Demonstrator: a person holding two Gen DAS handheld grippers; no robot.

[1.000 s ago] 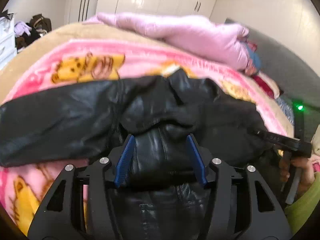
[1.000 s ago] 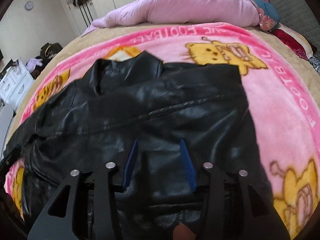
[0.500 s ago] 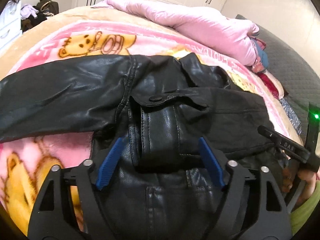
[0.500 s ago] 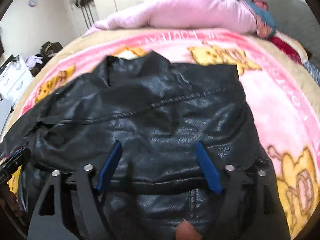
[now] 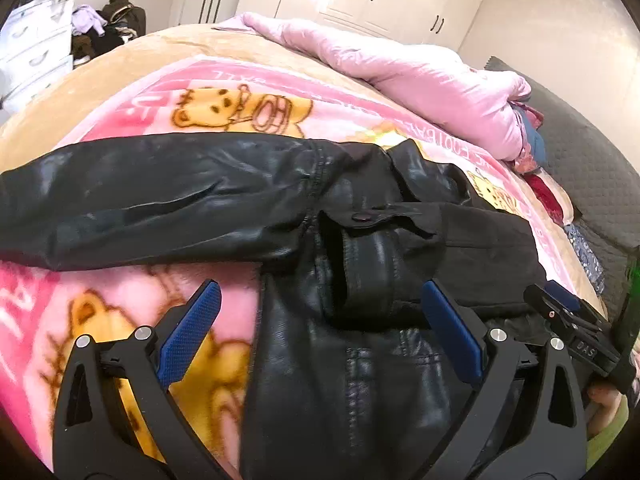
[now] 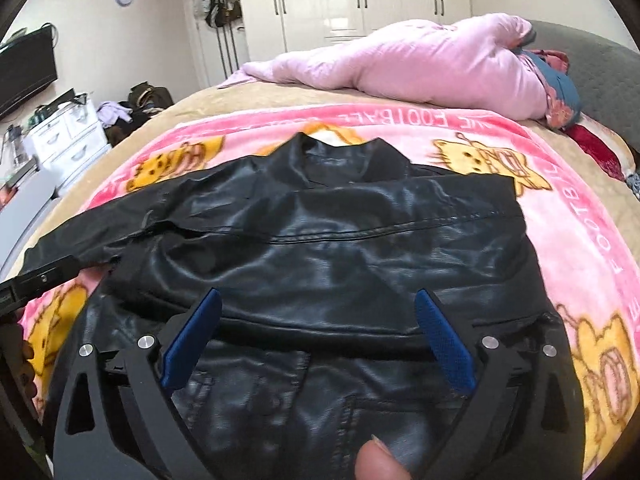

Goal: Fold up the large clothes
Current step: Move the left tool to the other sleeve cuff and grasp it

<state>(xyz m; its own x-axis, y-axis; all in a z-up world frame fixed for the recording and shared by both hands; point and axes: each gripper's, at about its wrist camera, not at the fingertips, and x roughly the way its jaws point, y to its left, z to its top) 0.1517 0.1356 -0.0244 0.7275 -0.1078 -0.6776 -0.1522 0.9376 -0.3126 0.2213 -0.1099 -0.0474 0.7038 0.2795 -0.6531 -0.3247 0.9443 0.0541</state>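
The black leather jacket [image 6: 340, 256] is lying spread on the pink cartoon blanket [image 6: 568, 216] that is covering the bed. Judging from how it lies, the fold is only partly done: one sleeve is being seen doubled across the body, its cuff [image 5: 372, 280] resting on the chest panel, while the other sleeve [image 5: 152, 196] is still lying stretched out to the side and the body is not yet folded up.

The left gripper [image 5: 320, 332] and the right gripper [image 6: 318, 342] are both being opened; nothing is being pressed between either pair of jaws, and the leather is only lying beneath them.

The outstretched sleeve, the snap tab and the folded cuff are being shown in detail only in the left wrist view. The collar [image 6: 340, 156], the straight yoke seam and the jacket's tidy far edge are being shown plainly only in the right wrist view, where a fingertip [image 6: 378, 462] is also being glimpsed at the bottom.
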